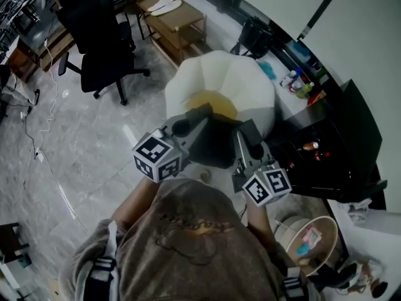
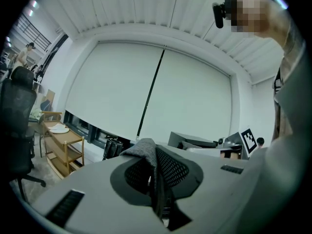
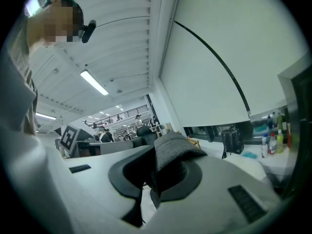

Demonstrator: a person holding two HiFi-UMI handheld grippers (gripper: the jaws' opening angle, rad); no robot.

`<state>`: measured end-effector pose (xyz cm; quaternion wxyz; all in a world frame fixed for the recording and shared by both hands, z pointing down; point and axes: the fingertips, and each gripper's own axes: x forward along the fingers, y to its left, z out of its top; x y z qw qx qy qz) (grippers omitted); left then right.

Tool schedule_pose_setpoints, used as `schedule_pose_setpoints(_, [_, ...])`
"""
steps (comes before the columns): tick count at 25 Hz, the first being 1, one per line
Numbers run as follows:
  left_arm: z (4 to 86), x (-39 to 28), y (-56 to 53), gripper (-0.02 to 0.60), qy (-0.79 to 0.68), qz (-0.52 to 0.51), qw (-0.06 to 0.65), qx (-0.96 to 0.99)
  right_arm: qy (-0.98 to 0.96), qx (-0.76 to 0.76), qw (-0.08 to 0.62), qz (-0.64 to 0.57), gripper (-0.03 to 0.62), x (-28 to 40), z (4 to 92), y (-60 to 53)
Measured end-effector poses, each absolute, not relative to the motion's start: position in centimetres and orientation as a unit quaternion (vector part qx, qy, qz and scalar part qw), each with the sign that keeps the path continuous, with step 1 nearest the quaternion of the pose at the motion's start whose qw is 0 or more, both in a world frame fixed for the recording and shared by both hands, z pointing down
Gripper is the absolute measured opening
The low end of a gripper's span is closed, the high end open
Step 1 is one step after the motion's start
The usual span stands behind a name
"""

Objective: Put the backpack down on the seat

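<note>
A dark grey backpack hangs between my two grippers, just above a white, egg-shaped seat with a yellow centre. My left gripper is shut on one grey strap with a mesh underside; in the left gripper view the strap is pinched at the left gripper. My right gripper is shut on the other grey strap, which is clamped at the right gripper. From above, the pack's lower part hides part of the seat's yellow middle.
A black office chair stands at the back left on the marble floor. Behind the seat are a wooden shelf trolley and a black bag. Bottles and a black cabinet lie right; a round basket sits near right.
</note>
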<state>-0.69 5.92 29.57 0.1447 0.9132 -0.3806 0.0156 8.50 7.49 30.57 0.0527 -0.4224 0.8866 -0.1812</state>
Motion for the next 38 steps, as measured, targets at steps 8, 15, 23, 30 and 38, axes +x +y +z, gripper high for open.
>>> schedule_pose_setpoints(8, [29.3, 0.3, 1.4, 0.026, -0.377, 0.018, 0.148, 0.914, 0.885, -0.425, 0.046, -0.183, 0.031, 9.3, 30.4, 2.8])
schedule_pose_setpoints(15, [30.0, 0.8, -2.9, 0.026, -0.361, 0.027, 0.147, 0.921, 0.878, -0.437, 0.047, -0.19, 0.031, 9.7, 31.2, -1.6])
schedule_pose_setpoints(23, [31.6, 0.4, -8.3, 0.026, -0.345, 0.042, 0.151, 0.925, 0.869, -0.45, 0.051, -0.201, 0.031, 9.2, 32.7, -6.7])
schedule_pose_setpoints(30, [33.2, 0.3, -14.4, 0.026, -0.332, 0.055, 0.15, 0.93, 0.86, -0.464, 0.049, -0.205, 0.031, 9.1, 34.4, -12.5])
schedule_pose_setpoints(38, [35.7, 0.2, -21.3, 0.026, -0.322, 0.065, 0.152, 0.932, 0.854, -0.472, 0.05, -0.214, 0.031, 8.9, 36.9, -18.7])
